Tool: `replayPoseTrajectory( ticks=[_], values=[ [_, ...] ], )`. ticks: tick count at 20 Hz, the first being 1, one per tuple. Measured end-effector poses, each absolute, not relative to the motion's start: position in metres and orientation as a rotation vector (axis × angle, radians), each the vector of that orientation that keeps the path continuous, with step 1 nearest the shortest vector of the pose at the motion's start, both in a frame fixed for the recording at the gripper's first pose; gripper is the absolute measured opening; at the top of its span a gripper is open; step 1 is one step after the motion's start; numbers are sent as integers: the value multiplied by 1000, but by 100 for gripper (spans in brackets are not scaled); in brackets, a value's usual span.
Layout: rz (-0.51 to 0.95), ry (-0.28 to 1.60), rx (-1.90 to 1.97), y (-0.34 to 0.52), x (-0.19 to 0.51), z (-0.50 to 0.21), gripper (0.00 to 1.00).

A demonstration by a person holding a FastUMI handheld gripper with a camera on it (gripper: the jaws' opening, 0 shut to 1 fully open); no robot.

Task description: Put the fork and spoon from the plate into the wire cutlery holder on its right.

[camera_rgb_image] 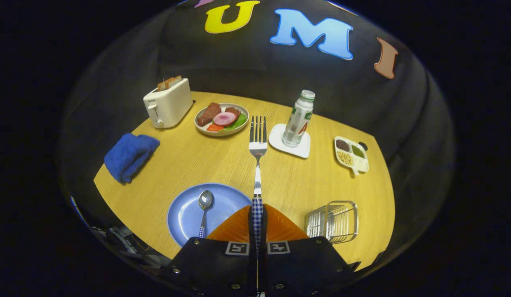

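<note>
The fork (257, 165) is held by its checked handle between the closed fingers of the gripper (257, 214), above the bench (181, 161). Its long axis runs straight ahead from the gripper, with the tines pointed away. The spoon (204, 210) is seen on the blue plate (185, 218), left of the fork; the wire cutlery holder (333, 220) stands to the right of the plate.

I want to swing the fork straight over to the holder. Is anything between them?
Nothing visible is. The tongs are shut on the fork, lifted clear of the plate. Only bare table lies between it and the holder; the bottle stands well beyond.
</note>
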State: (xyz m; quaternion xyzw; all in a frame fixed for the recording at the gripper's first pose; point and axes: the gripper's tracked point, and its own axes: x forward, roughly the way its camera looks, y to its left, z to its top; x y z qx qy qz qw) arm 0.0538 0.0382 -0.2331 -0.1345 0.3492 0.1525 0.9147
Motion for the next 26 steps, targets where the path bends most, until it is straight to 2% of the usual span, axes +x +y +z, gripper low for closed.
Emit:
replayPoseTrajectory(
  ticks=[9,15,26],
  values=[
    [267,966,-368,-59,19,-214,2],
    [268,1185,-636,-135,-2,-212,2],
    [303,1497,-810,-165,-5,-243,2]
  ],
)
